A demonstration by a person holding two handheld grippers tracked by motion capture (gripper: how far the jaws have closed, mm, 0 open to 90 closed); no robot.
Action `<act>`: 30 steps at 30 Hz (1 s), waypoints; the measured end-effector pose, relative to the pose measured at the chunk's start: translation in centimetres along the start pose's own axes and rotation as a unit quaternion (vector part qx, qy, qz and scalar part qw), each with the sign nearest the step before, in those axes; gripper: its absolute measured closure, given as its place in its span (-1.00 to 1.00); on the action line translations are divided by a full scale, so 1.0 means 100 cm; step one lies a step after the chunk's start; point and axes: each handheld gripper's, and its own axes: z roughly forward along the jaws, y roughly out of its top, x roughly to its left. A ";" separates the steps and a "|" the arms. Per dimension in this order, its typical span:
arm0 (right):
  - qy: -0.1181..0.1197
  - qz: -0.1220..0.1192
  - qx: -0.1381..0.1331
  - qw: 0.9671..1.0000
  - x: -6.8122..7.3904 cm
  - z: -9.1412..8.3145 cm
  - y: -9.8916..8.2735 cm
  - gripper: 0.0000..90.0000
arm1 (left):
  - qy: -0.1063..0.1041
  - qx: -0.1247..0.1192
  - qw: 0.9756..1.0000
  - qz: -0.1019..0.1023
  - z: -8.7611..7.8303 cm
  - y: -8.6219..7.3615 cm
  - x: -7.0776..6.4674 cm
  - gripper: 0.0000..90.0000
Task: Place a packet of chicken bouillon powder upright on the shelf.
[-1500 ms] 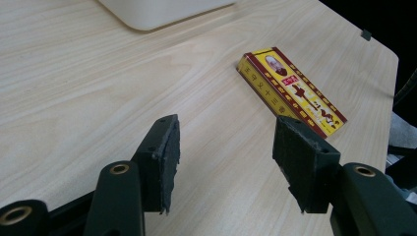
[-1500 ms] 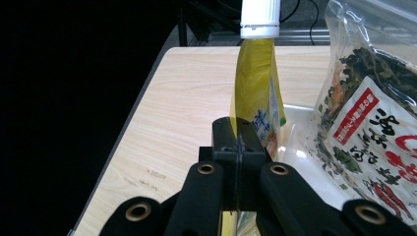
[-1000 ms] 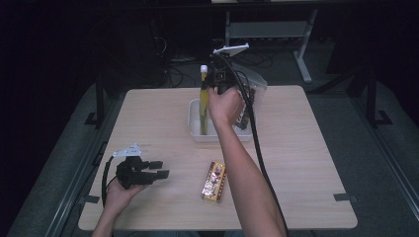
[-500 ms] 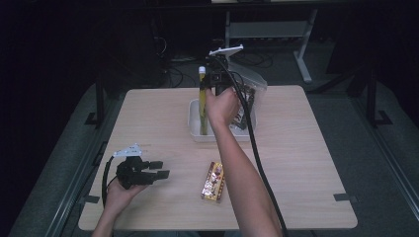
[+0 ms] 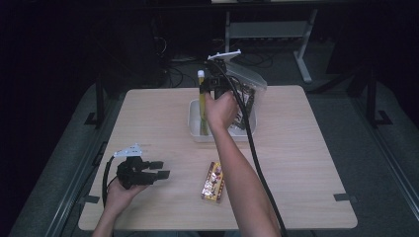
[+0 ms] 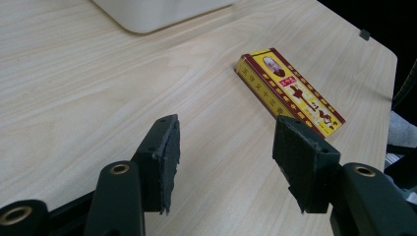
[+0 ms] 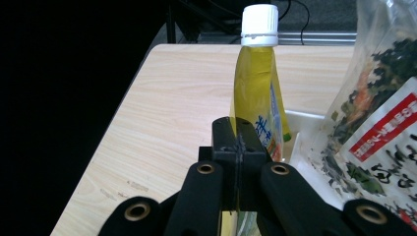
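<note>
Comparing with a second ago, the right hand [image 5: 221,109] and its gripper [image 5: 216,85] have slid a little toward the tray's [image 5: 194,129] left side and closer to the bottle [image 5: 202,101], while the left gripper [image 5: 157,169], the box [image 5: 213,182] and the bag [image 5: 245,96] lie as they did.

That bottle stands upright in the tray at about 12 o'clock on the table [image 5: 306,163], long axis vertical, white cap [image 7: 259,23] pointing up, yellow-green body below it. In the right gripper view the right gripper [image 7: 238,142] has its jaws pressed together with no gap, and the bottle rises directly behind their tips; they may be nipping the edge of its label, but the view is too close to be sure. The bag of dark dried greens leans in the tray at 3 o'clock from the bottle, just beside it.

At 7 o'clock on the table the left hand [image 5: 118,190] holds the left gripper [image 6: 223,162] low over the wood, jaws wide apart with nothing between them, aimed toward 3 o'clock. A flat yellow and red box [image 6: 289,91] lies near 6 o'clock, long axis running roughly 12 to 6, apart from the jaws.
</note>
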 end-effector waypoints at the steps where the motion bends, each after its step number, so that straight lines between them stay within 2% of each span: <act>1: -0.001 0.001 0.000 1.000 0.000 0.001 -0.001 0.98 | 0.000 0.000 1.000 0.000 0.000 0.000 0.000 -0.04; 12: -0.001 0.002 0.012 1.000 -0.003 0.011 -0.008 0.98 | 0.001 0.002 1.000 0.002 0.001 0.000 0.000 -0.04; 18: 0.005 0.006 0.010 1.000 -0.005 0.011 -0.008 0.96 | 0.000 0.004 1.000 0.001 0.001 0.000 0.000 -0.04; 23: 0.013 0.007 0.016 1.000 -0.007 0.010 -0.007 0.71 | 0.001 0.007 1.000 0.002 0.003 0.000 -0.001 -0.05; 30: 0.021 -0.003 0.023 0.999 -0.006 0.002 -0.007 0.49 | 0.002 0.009 1.000 0.006 0.004 0.000 -0.003 -0.07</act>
